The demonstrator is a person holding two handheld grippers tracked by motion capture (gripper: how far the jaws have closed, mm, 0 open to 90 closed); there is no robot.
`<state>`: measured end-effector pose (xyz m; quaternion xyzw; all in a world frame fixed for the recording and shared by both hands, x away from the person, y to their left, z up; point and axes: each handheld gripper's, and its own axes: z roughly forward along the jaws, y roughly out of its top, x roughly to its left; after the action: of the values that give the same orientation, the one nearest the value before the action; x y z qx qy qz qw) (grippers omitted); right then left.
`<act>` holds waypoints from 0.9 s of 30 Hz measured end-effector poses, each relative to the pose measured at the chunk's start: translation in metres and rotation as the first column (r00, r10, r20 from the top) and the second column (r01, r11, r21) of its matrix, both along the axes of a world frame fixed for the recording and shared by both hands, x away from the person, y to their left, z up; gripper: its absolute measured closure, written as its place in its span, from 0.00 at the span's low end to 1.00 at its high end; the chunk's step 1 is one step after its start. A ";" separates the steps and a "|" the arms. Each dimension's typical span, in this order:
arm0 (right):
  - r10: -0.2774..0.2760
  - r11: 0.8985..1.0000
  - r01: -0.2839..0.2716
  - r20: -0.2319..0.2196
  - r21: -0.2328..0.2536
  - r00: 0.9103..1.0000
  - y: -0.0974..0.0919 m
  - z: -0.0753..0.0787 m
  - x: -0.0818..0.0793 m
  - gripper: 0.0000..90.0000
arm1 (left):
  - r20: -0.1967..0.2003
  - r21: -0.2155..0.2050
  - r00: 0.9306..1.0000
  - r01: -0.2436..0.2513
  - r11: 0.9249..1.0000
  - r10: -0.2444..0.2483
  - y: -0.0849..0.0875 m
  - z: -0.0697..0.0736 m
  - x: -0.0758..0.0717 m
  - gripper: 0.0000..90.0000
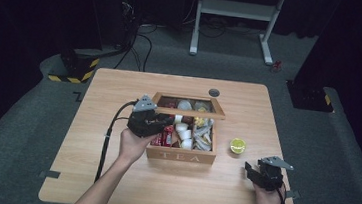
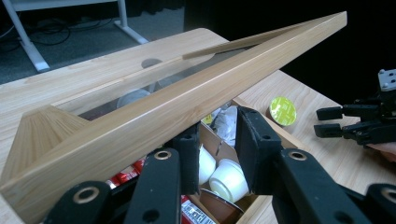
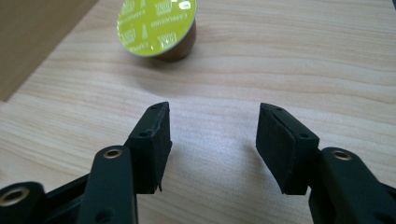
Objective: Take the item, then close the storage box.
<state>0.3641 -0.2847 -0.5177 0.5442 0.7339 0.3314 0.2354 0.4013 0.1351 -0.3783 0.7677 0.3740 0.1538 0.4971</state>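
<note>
A wooden box marked TEA (image 1: 181, 157) stands mid-table with its glass-paned lid (image 1: 188, 112) raised. It holds white capsules (image 1: 182, 130), red packets (image 1: 164, 136) and tea bags. My left gripper (image 1: 165, 124) reaches in over the box's left side. Its jaws (image 2: 217, 126) stand open just under the lid's wooden edge (image 2: 187, 102), with white capsules (image 2: 229, 179) below the gap and nothing pressed between the pads. A green-topped capsule (image 1: 237, 145) sits on the table right of the box. My right gripper (image 1: 248, 167) hovers low near it, open and empty (image 3: 212, 121), the capsule (image 3: 156, 25) ahead.
A round cable hole (image 1: 214, 92) lies behind the box. Bare wood stretches in front of and to the left of the box (image 1: 92, 169). On the floor beyond stand a white desk frame (image 1: 235, 9) and a yellow-black striped block (image 1: 74, 69). The right gripper (image 2: 327, 122) appears in the left gripper view.
</note>
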 end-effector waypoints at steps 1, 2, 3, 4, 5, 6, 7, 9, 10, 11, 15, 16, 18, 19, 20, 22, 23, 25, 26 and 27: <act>0.000 1.000 0.000 -0.011 -0.009 1.000 0.001 -0.002 0.000 0.50 | -0.004 -0.005 1.000 0.000 1.000 0.000 0.000 -0.001 -0.001 0.78; -0.002 1.000 0.002 -0.010 -0.016 1.000 0.001 -0.004 0.000 0.49 | -0.004 -0.005 1.000 0.000 1.000 0.000 0.000 -0.001 -0.001 0.78; -0.003 1.000 0.003 -0.006 -0.025 1.000 0.001 -0.004 -0.001 0.49 | -0.006 -0.004 1.000 0.004 1.000 -0.004 0.000 -0.002 -0.001 0.78; -0.003 1.000 0.003 -0.006 -0.025 1.000 0.001 -0.004 -0.001 0.49 | -0.006 -0.004 1.000 0.004 1.000 -0.004 0.000 -0.002 -0.001 0.78; -0.003 1.000 0.003 -0.006 -0.027 1.000 0.001 -0.004 -0.001 0.49 | -0.004 0.001 1.000 0.005 1.000 -0.005 0.000 -0.002 -0.002 0.78; -0.003 1.000 0.003 -0.004 -0.026 1.000 0.001 -0.004 -0.001 0.49 | -0.009 -0.001 1.000 0.005 1.000 -0.005 0.000 -0.002 -0.002 0.78; -0.003 1.000 0.003 -0.003 -0.028 1.000 0.001 -0.004 -0.001 0.49 | -0.010 0.001 1.000 0.006 1.000 -0.006 0.000 -0.003 -0.002 0.78; -0.005 1.000 0.005 -0.005 -0.027 1.000 0.001 -0.004 -0.001 0.47 | -0.010 0.002 1.000 0.007 1.000 -0.007 0.000 -0.003 -0.002 0.78; -0.006 1.000 0.006 -0.005 -0.027 1.000 0.001 -0.004 -0.001 0.46 | -0.008 0.002 1.000 0.006 1.000 -0.006 0.000 -0.003 -0.002 0.77; -0.006 1.000 0.006 -0.008 -0.024 1.000 0.001 -0.004 0.000 0.45 | -0.007 0.001 1.000 0.006 1.000 -0.006 0.000 -0.003 -0.003 0.77; 0.004 1.000 -0.005 -0.009 -0.029 1.000 0.001 -0.005 0.000 0.42 | -0.007 -0.015 1.000 0.001 1.000 -0.001 0.000 -0.005 -0.003 0.77; 0.004 1.000 -0.005 -0.009 -0.029 1.000 0.001 -0.005 0.000 0.42 | -0.011 -0.013 1.000 0.002 1.000 -0.002 0.000 -0.005 -0.004 0.77; 0.005 0.999 -0.005 -0.007 -0.032 1.000 0.002 -0.005 0.001 0.41 | -0.019 -0.011 1.000 0.005 1.000 -0.005 0.000 -0.007 -0.005 0.77; 0.005 0.999 -0.005 -0.007 -0.032 1.000 0.002 -0.005 0.001 0.41 | -0.019 -0.008 1.000 0.006 1.000 -0.006 0.000 -0.008 -0.006 0.77; 0.005 0.999 -0.005 -0.007 -0.032 1.000 0.002 -0.005 0.001 0.41 | -0.019 -0.008 1.000 0.006 1.000 -0.006 0.000 -0.008 -0.006 0.77; 0.004 0.999 -0.004 -0.007 -0.032 1.000 0.002 -0.005 0.001 0.41 | -0.022 -0.006 1.000 0.009 1.000 -0.010 0.000 -0.009 -0.007 0.77; 0.004 0.999 -0.004 -0.007 -0.032 1.000 0.002 -0.005 0.001 0.41 | -0.026 -0.009 1.000 0.010 1.000 -0.010 0.000 -0.010 -0.007 0.77; 0.004 0.999 -0.004 -0.007 -0.032 1.000 0.002 -0.005 0.001 0.41 | -0.031 -0.011 0.999 0.010 1.000 -0.010 0.000 -0.011 -0.008 0.77; 0.003 0.999 -0.004 -0.007 -0.031 1.000 0.002 -0.005 0.001 0.41 | -0.035 -0.009 0.999 0.011 1.000 -0.011 0.000 -0.011 -0.008 0.77; 0.004 0.999 -0.004 -0.007 -0.032 1.000 0.002 -0.005 0.001 0.41 | -0.036 -0.007 0.999 0.012 1.000 -0.012 -0.001 -0.011 -0.008 0.77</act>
<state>0.3648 -0.2828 -0.5225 0.5403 0.7409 0.3181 0.2406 0.3928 0.1346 -0.3893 0.7710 0.3789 0.1356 0.4935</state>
